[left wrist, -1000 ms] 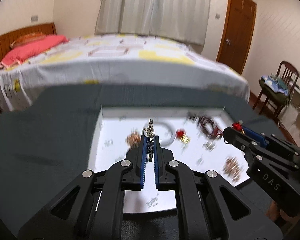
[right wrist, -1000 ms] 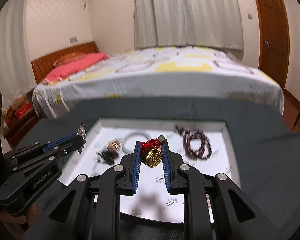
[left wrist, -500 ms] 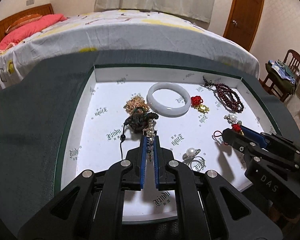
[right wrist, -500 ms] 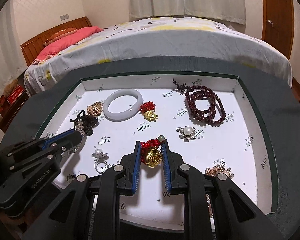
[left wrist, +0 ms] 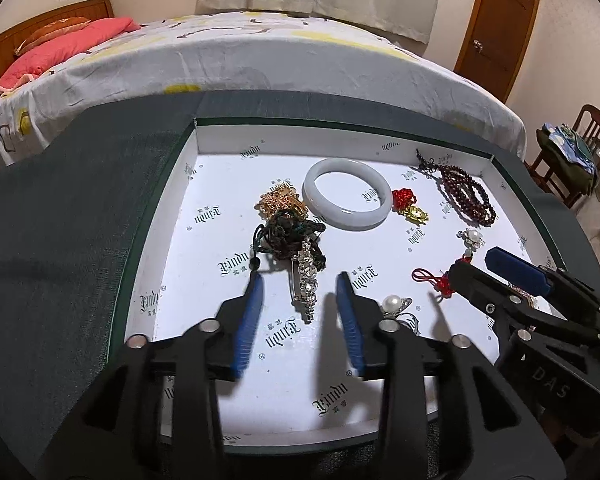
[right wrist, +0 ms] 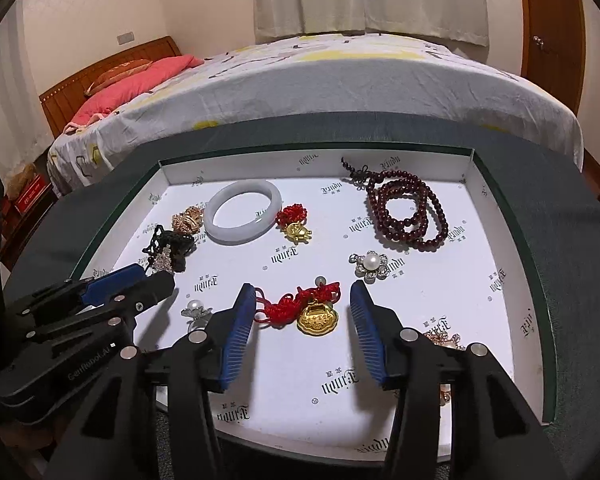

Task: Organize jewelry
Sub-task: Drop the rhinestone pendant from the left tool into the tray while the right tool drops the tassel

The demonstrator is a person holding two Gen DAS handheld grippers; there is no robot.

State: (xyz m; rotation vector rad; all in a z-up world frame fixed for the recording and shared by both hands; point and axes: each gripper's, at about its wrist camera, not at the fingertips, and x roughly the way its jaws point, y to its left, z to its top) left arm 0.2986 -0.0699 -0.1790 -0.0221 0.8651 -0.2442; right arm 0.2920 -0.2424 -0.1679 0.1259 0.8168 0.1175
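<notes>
A sparkling rhinestone clip [left wrist: 306,280] lies on the white floor of the green-rimmed tray [left wrist: 300,140], its far end resting on a dark cord tangle [left wrist: 286,234]. My left gripper [left wrist: 299,280] straddles the clip with its jaws opening and the blue pads clear of it. In the right wrist view a gold lock pendant on red cord [right wrist: 316,318] rests on the tray [right wrist: 300,160]. My right gripper [right wrist: 301,290] stands around it, jaws opening, pads not touching. Each gripper also shows in the other view: the right gripper [left wrist: 474,262] and the left gripper [right wrist: 152,274].
Also in the tray are a white jade bangle [right wrist: 242,212], a dark red bead string [right wrist: 406,210], a gold charm with a red knot [right wrist: 296,226], a pearl flower brooch [right wrist: 371,266], a pearl ring [left wrist: 394,306] and a gold ornament [left wrist: 280,202]. A bed stands beyond the dark-clothed table.
Both grippers came down over the tray, then opened. The rhinestone clip and the gold pendant left the pads and now lie on the tray floor.
</notes>
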